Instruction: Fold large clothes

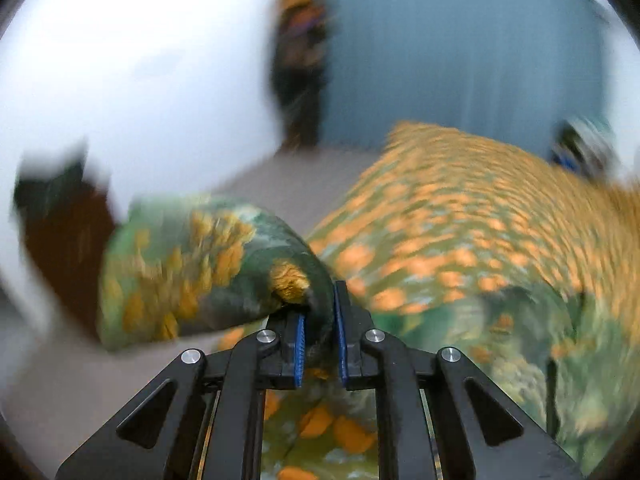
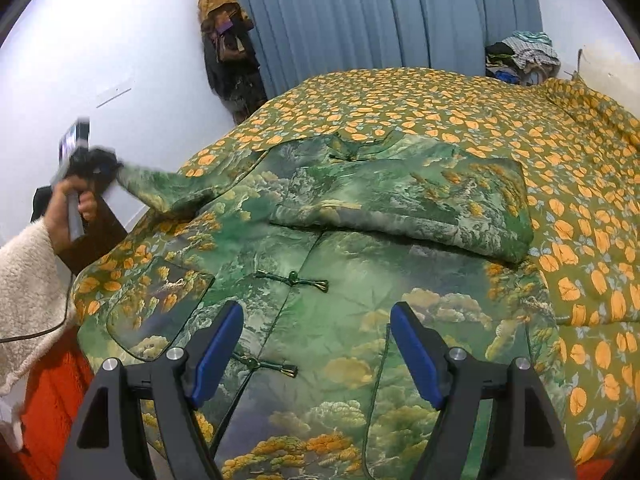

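A large green jacket [image 2: 320, 264] with a landscape print and knotted buttons lies front up on a bed. One sleeve [image 2: 420, 208] is folded across its chest. The other sleeve [image 2: 160, 188] stretches out to the left, lifted off the bed. My left gripper [image 1: 320, 308] is shut on that sleeve's end [image 1: 192, 264], with cloth bunched between the blue pads; this view is blurred. In the right wrist view a hand in a cream sleeve holds the left gripper [image 2: 100, 162] beyond the bed's left edge. My right gripper [image 2: 317, 308] hovers open over the jacket's lower front with nothing between its fingers.
The bedspread [image 2: 480, 120] is olive with orange leaves. Behind it hang blue curtains [image 2: 380, 20], with clothes [image 2: 228, 48] on the white wall and a clothes pile [image 2: 520, 56] at the back right. Dark brown furniture [image 2: 96, 236] stands left of the bed, and something orange [image 2: 48, 400] lies lower left.
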A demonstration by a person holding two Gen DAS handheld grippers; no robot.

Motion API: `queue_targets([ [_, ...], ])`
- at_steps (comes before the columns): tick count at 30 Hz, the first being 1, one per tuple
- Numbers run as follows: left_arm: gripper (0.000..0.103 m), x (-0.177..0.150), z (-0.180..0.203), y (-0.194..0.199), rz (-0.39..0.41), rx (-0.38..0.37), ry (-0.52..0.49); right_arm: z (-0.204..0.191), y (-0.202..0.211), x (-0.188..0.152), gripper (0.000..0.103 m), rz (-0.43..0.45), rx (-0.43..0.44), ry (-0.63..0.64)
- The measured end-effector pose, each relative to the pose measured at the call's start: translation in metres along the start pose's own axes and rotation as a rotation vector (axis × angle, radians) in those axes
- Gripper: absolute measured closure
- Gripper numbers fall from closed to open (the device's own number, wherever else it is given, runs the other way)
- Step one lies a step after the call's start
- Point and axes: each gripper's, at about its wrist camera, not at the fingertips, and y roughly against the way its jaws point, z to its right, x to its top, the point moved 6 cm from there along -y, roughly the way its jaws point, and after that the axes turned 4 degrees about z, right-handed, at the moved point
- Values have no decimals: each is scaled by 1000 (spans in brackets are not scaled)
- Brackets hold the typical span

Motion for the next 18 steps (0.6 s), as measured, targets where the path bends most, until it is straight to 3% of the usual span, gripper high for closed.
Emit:
queue_targets([
  [3,92,13,75,34,100,-83,-204,7,7,0,25,17,-6,-20],
  [6,92,-2,152,51,133,-169,-364,15,15,1,25,37,-18,-38],
  [9,92,-36,208,51,104,-223,-484,25,22,1,25,48,-33,-50],
  [12,92,-86,251,45,23,-261,-588,34,27,0,25,54,-46,-67],
  [16,78,-153,278,32,-122,-292,-698,49,25,-1,25,38,-65,-94],
  [18,50,-169,275,44,-155,-324,-706,53,21,3,25,28,-62,-95],
])
